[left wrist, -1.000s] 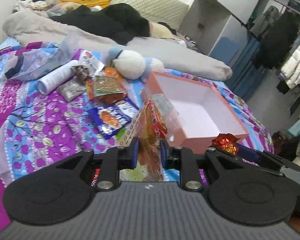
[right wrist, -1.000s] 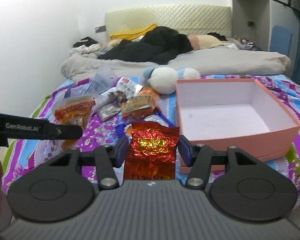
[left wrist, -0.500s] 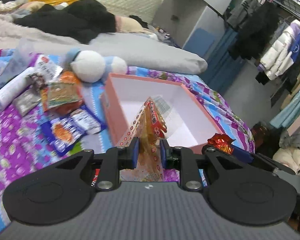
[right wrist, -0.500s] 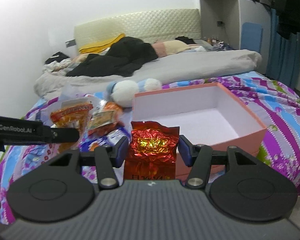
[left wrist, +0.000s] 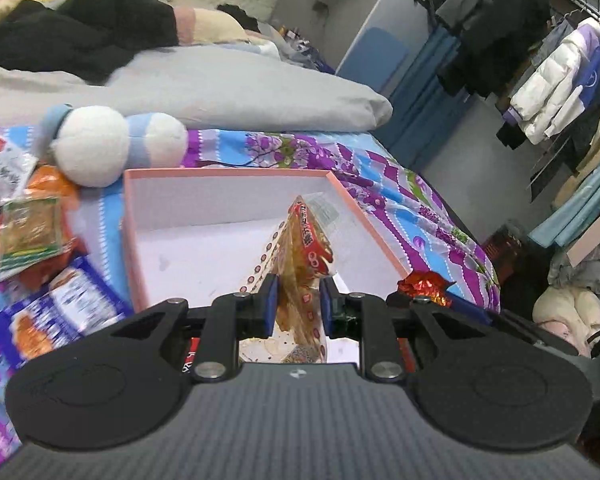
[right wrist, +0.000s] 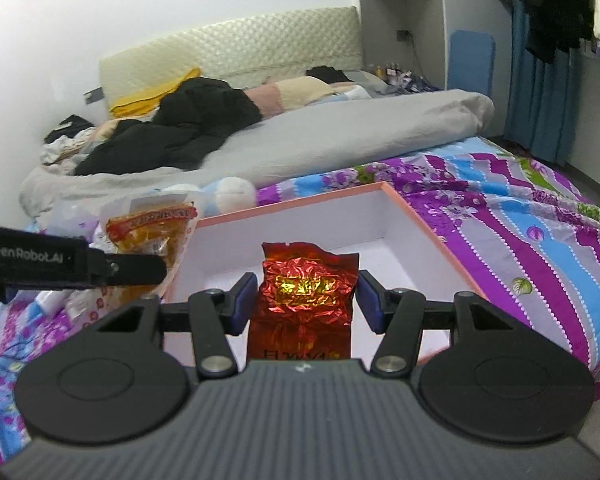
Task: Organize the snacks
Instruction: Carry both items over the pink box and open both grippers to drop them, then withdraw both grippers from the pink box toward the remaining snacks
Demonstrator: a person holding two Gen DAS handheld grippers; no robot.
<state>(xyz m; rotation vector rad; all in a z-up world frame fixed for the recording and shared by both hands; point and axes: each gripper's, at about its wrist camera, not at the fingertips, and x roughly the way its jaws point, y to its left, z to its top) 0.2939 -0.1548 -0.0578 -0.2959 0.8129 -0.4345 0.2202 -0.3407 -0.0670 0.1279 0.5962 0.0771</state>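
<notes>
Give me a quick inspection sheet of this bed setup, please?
Surface: purple flowered bedspread.
Job's things: empty pink box; loose snack packets left of it.
Clutter: plush toy, grey duvet, dark clothes.
Grippers: left gripper jaws shut on clear orange snack bag; right gripper holds red foil packet.
Cables: nothing seen.
Surroundings: clothes rack, headboard, white wall.
</notes>
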